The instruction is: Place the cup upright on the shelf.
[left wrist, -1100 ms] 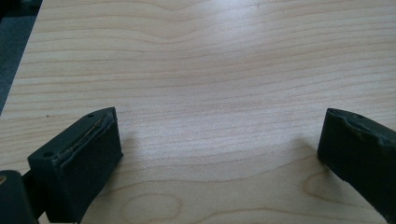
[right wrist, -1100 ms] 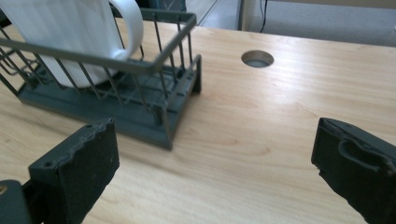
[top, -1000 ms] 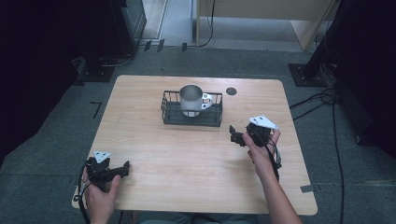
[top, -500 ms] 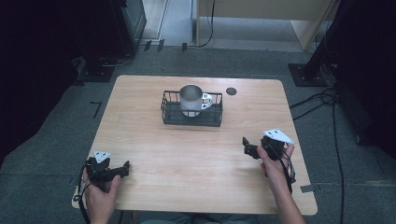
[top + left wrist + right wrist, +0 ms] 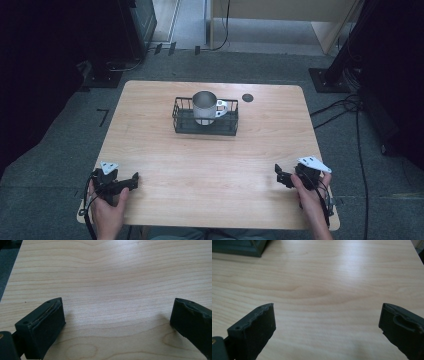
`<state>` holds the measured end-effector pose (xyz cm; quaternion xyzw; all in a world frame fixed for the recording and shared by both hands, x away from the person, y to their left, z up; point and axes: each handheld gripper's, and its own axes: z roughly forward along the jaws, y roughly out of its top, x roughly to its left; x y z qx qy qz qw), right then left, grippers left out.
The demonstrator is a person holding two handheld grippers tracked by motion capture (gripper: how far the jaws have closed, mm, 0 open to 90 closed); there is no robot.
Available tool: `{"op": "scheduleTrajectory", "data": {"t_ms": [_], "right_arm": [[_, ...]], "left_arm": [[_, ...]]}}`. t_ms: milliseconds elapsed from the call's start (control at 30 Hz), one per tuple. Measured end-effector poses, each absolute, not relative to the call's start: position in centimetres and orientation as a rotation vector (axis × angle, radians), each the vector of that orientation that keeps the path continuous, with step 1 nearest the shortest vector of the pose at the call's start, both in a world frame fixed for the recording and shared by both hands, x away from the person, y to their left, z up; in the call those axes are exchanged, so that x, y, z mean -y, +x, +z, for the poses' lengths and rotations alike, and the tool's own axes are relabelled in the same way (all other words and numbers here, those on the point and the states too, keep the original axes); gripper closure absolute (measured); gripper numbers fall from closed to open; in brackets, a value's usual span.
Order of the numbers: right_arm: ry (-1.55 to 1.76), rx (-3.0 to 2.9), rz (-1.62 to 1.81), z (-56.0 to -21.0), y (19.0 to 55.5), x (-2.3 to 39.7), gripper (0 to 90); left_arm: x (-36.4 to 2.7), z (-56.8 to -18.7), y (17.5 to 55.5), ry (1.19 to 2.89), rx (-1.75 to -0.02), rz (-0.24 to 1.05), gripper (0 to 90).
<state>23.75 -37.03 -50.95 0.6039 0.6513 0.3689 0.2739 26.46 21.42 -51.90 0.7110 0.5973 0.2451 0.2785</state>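
A rectangular light wooden table with rounded corners is set on a dark grey carpeted floor. At the far left a dark cabinet is seen, and at the far side a pale wooden piece of furniture stands beside a lighter strip of floor. Black cables are laid across the carpet at the right, near a black stand base, and the sides of the room are left in deep shadow.
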Motion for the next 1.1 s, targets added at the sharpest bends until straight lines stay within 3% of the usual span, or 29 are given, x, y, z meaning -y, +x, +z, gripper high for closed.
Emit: {"op": "scheduleTrajectory", "data": {"t_ms": [567, 867, 1100], "right_arm": [[1.717, -1.815, 0.792, -52.9, 19.4, 40.1, 0.0], [1.680, -1.769, 0.850, -53.6, 16.8, 41.1, 0.0], [1.697, -1.764, 0.831, -53.5, 17.1, 41.3, 0.0]], "left_arm": [[-21.4, -51.9, 26.5, 1.908, -1.603, 0.658, 0.0], [-21.4, -51.9, 26.4, 1.910, -1.602, 0.657, 0.0], [-21.3, -51.9, 26.5, 1.914, -1.591, 0.653, 0.0]]}}
